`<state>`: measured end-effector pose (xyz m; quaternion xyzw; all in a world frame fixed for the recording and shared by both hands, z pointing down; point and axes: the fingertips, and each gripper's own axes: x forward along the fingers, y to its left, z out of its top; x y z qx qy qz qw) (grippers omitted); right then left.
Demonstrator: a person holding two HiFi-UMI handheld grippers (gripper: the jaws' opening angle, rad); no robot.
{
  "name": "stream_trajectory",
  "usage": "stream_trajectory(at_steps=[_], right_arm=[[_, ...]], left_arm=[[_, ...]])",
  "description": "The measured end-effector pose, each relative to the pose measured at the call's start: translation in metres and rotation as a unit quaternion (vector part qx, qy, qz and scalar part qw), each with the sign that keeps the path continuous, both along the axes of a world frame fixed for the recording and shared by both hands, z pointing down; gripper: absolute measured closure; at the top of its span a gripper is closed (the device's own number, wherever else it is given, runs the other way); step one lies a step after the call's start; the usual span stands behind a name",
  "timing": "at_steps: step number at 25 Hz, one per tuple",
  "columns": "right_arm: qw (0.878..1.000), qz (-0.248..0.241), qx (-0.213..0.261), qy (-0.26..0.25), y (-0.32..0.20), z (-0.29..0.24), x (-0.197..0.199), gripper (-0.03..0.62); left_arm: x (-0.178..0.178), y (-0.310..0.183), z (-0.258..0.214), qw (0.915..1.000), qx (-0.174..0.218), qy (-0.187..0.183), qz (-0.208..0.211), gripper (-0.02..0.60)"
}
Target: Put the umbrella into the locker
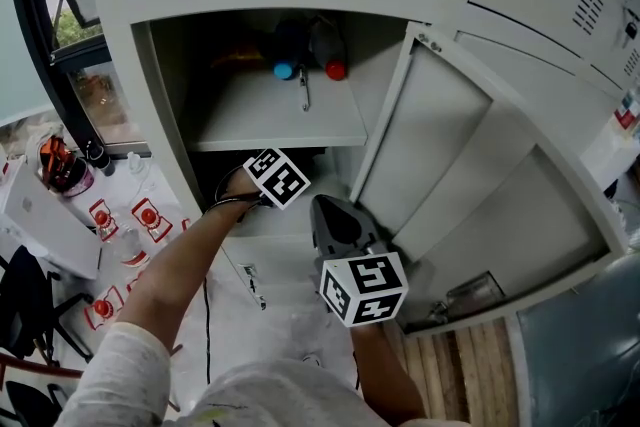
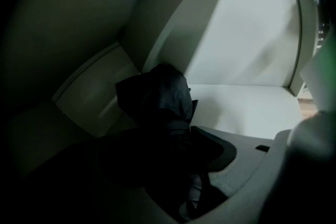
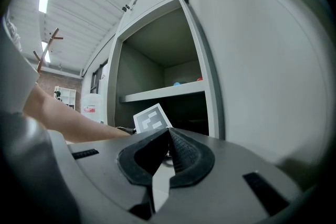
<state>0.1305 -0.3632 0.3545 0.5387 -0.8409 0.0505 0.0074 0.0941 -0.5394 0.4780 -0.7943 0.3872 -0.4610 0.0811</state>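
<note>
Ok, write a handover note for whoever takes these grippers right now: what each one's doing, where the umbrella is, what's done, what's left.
Left gripper: fingers shut on the dark folded umbrella, reaching into the lower compartment of the locker, under the shelf.
Right gripper: fingers shut, empty, outside by the open door.
Done: door open, umbrella inside the compartment; whether it touches the floor cannot be told.
Left: set it down, release, pull the left gripper out, and probably close the door.
</note>
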Motion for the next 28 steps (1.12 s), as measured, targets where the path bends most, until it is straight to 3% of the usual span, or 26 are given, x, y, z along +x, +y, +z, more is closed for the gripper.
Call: stream_trajectory(at_steps=[13, 18, 28], right_arm=[[1.000, -0.004, 0.001, 0.005, 0.004, -0.005, 0.000, 0.591], [1.000, -0.008, 0.004, 0.006, 0.007, -0.009, 0.001, 0.591], [1.000, -0.018, 0.006, -0.006, 0.007, -0.013, -0.004, 0.591]], left_arm=[[0.000, 0.001, 0.000, 0.9998, -0.001, 0.002, -0.018, 0.301], [0.001, 0.006, -0.010, 0.9988, -0.002, 0.030, -0.039, 0.288], [0.005, 0.024, -0.033, 0.9956, 0.019, 0.083, -0.038, 0.285]])
